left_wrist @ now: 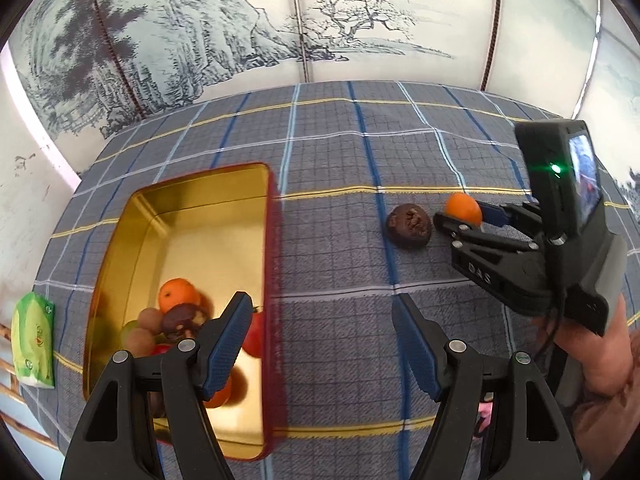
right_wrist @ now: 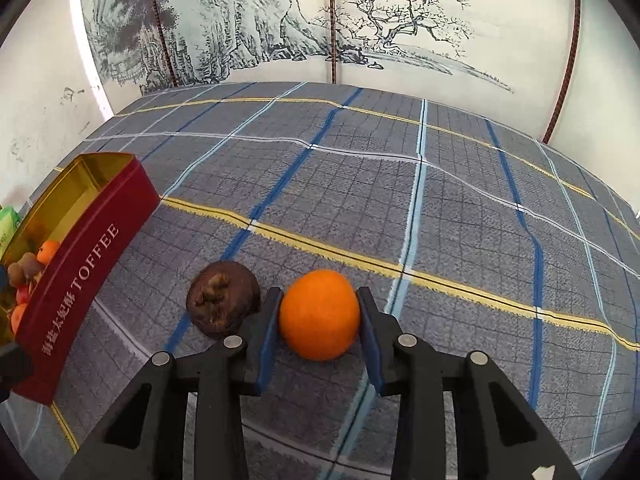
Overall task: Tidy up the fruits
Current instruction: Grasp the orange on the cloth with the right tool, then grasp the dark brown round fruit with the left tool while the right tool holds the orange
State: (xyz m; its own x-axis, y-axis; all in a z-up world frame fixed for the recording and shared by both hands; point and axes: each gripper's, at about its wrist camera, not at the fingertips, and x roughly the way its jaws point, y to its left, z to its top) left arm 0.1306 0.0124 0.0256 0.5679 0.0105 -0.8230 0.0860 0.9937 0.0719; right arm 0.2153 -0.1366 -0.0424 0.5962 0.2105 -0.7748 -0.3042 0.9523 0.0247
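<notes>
holding an orange (right_wrist: 319, 314), right tool (right_wrist: 319, 322) clamps; left tool (left_wrist: 320, 344) wide, empty; toffee tin (right_wrist: 92, 258) part-filled, brown fruit (right_wrist: 223, 303) left on the bench (right_wrist: 440, 220).

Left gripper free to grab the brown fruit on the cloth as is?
Probably yes: the left gripper is open and empty, bare cloth lies up to the brown fruit. The right gripper beside it crowds one side.

"TOFFEE" on red tin (right_wrist: 86, 264) side; "DAS" on right gripper (left_wrist: 460, 218).
</notes>
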